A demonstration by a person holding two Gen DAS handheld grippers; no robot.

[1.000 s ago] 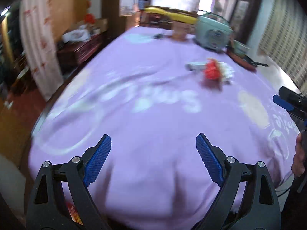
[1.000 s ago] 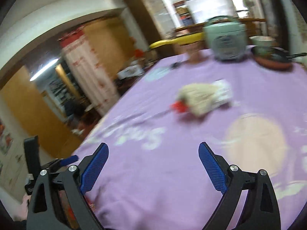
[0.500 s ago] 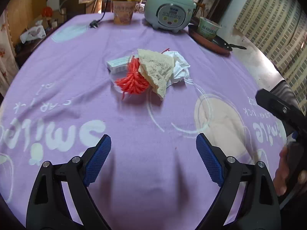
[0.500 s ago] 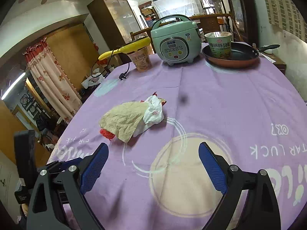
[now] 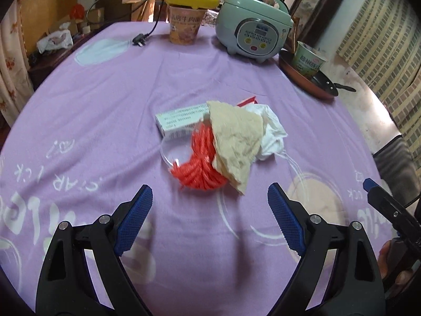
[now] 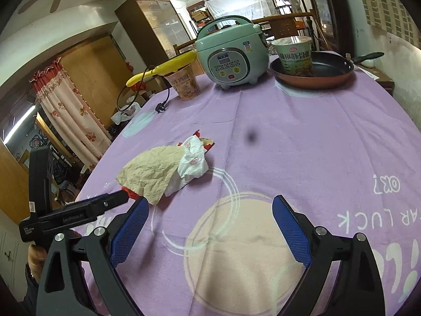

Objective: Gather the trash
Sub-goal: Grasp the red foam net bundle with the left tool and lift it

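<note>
Blue-padded and black-framed, the left gripper (image 5: pixel 210 205) hangs with jaws spread wide and nothing between them; the right gripper (image 6: pixel 210 221) is the same. The trash heap, a crumpled tan paper sheet (image 5: pixel 235 138) over red yarn (image 5: pixel 201 166), a white tissue (image 5: pixel 271 131) and a small pale carton (image 5: pixel 181 121), lies on the purple tablecloth (image 5: pixel 105 105) just beyond the left fingertips (nothing blocks the way). Far behind the heap stands a mint-green rice cooker (image 5: pixel 252 31).
</note>
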